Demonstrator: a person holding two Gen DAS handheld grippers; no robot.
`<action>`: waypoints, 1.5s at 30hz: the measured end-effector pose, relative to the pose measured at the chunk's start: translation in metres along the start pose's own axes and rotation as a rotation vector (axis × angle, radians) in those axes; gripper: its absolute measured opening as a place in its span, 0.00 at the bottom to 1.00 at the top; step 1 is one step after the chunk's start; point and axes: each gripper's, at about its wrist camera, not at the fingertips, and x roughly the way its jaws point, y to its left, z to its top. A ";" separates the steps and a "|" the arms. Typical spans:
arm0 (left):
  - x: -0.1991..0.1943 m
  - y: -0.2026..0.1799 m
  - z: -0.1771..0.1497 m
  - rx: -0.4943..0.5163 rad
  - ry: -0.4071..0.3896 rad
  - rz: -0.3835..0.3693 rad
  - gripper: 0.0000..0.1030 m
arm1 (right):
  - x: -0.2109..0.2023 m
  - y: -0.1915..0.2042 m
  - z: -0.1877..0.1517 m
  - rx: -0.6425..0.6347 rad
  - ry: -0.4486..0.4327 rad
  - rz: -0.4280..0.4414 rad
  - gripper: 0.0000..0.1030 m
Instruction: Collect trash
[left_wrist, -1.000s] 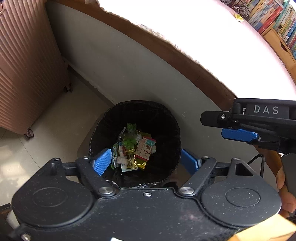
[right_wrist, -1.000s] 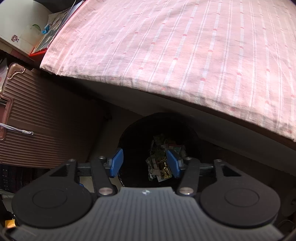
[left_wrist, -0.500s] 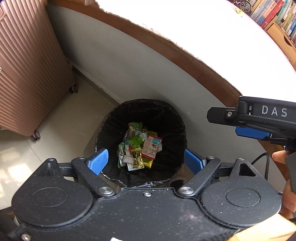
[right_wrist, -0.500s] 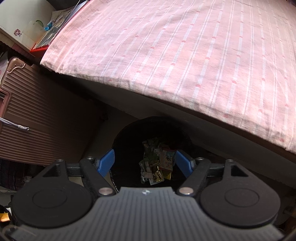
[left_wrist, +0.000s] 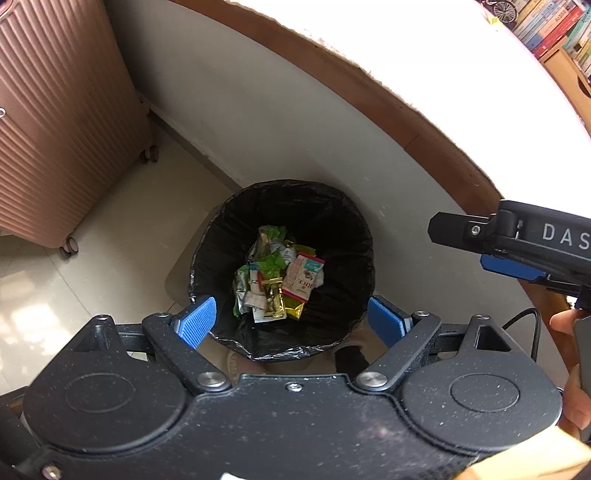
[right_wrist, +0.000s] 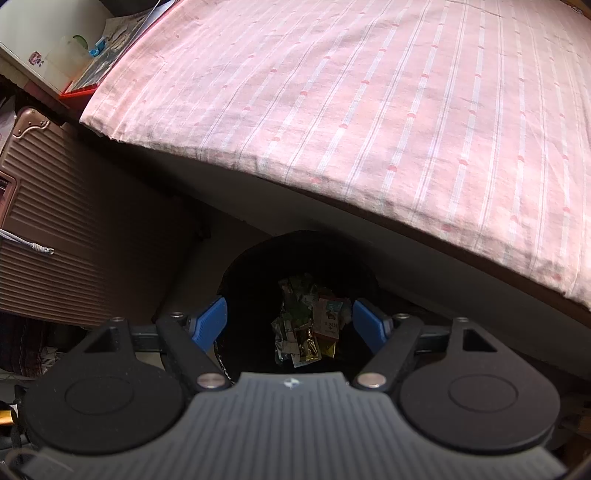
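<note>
Hanging over the bin (left_wrist: 282, 332), the left gripper (left_wrist: 291, 319) and right gripper (right_wrist: 290, 323) have just been opening; both now gape wide with nothing between them. Below lie wrappers (left_wrist: 279, 278). Beyond, the bed (right_wrist: 369, 110).

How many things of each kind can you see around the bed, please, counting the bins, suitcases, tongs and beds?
Bin: 1, black-lined, with wrappers inside
Suitcase: 1, pink, ribbed
Tongs: 2, left tongs and right tongs, both open and empty
Bed: 1, with a pink striped sheet
Total: 5
</note>
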 end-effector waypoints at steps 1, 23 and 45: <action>-0.001 0.000 0.000 0.003 -0.001 -0.002 0.86 | 0.000 0.000 0.000 0.001 0.001 0.000 0.82; 0.009 -0.005 -0.004 0.039 0.001 0.014 0.86 | 0.002 0.001 -0.001 -0.004 -0.002 -0.009 0.82; 0.008 -0.007 -0.003 0.056 -0.013 0.016 0.86 | 0.000 0.000 -0.002 -0.001 -0.003 -0.008 0.82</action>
